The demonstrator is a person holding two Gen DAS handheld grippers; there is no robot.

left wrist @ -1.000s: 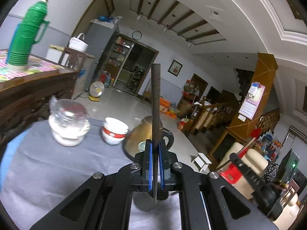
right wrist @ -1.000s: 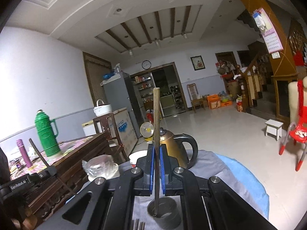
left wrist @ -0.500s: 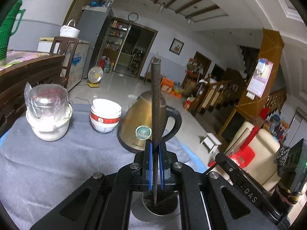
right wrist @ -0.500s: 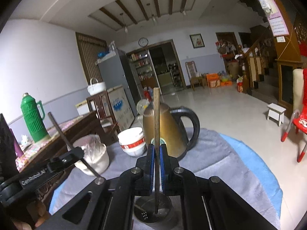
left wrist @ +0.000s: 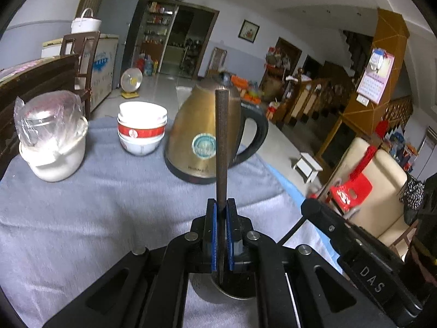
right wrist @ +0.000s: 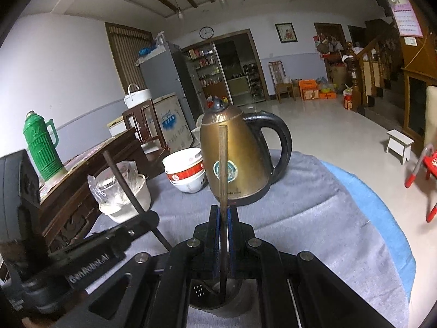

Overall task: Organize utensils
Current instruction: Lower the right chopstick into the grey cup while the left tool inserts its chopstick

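Had both clamped tight: left gripper (left wrist: pixel 221 235) on a dark chopstick (left wrist: pixel 221 147), right gripper (right wrist: pixel 223 235) on a brown chopstick (right wrist: pixel 223 169), tips over a metal holder (right wrist: pixel 215 298) at 6 o'clock. Blocked dead ahead by a brass kettle (right wrist: pixel 240 164); stacked bowls (left wrist: pixel 142 128) and a wrapped jar (left wrist: pixel 49 125) at 10.

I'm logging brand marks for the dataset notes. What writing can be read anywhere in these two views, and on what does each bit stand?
"DAS": on the right gripper body, seen from the left wrist.
"GenRobot.AI", read with some effort: on the left gripper body, seen from the right wrist.
Round sticker and small print near the base of the kettle: too blurred to read.
Wall calendar, chest freezer lettering, wall clock: too small to read.
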